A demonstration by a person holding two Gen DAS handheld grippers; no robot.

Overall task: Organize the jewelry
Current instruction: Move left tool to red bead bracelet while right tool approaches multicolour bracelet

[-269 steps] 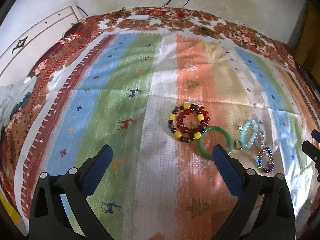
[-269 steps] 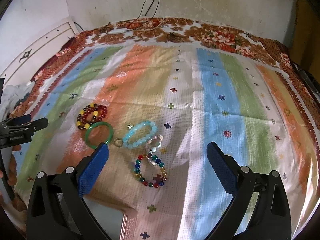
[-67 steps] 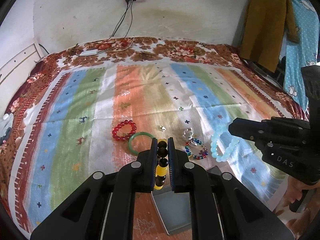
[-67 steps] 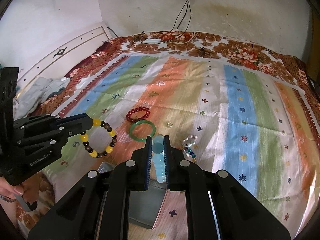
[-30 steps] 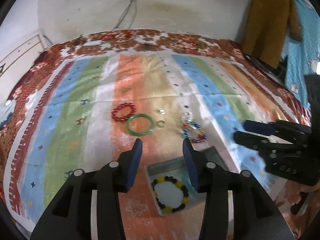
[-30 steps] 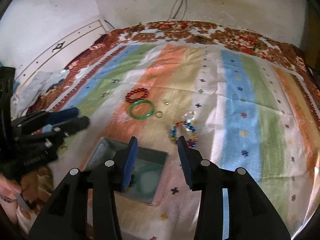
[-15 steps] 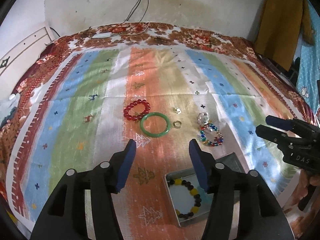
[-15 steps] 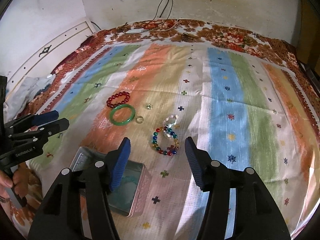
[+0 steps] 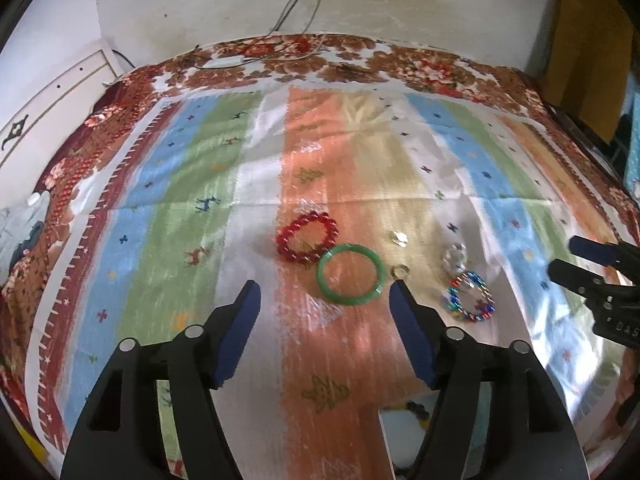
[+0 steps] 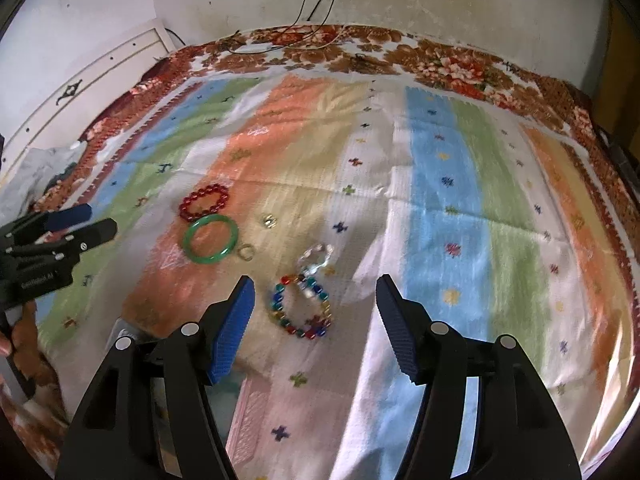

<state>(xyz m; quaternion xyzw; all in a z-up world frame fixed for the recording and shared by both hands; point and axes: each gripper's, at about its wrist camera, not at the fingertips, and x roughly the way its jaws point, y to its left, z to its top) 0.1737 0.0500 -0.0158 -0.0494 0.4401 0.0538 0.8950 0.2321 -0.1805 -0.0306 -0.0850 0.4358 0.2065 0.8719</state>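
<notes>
Both bracelets you carried are now dropped in the tin, and both tools have swung back over the bed, empty.

Your left tool (image 9: 324, 304) is released, its jaws opening with nothing between them, poised just short of the green bangle (image 9: 351, 273); the red bead bracelet (image 9: 307, 236) touches the bangle's far-left edge. Come down square over the bangle's near rim so one pad slips inside the hoop; it is smooth and rigid and will likely skid. Your right tool (image 10: 314, 302) is also released and opening, framing the multicoloured bead bracelet (image 10: 301, 307), which lies slack against a clear bead piece (image 10: 317, 258). Pinch one side only. The tin (image 9: 404, 432) sits near, under the tools.
</notes>
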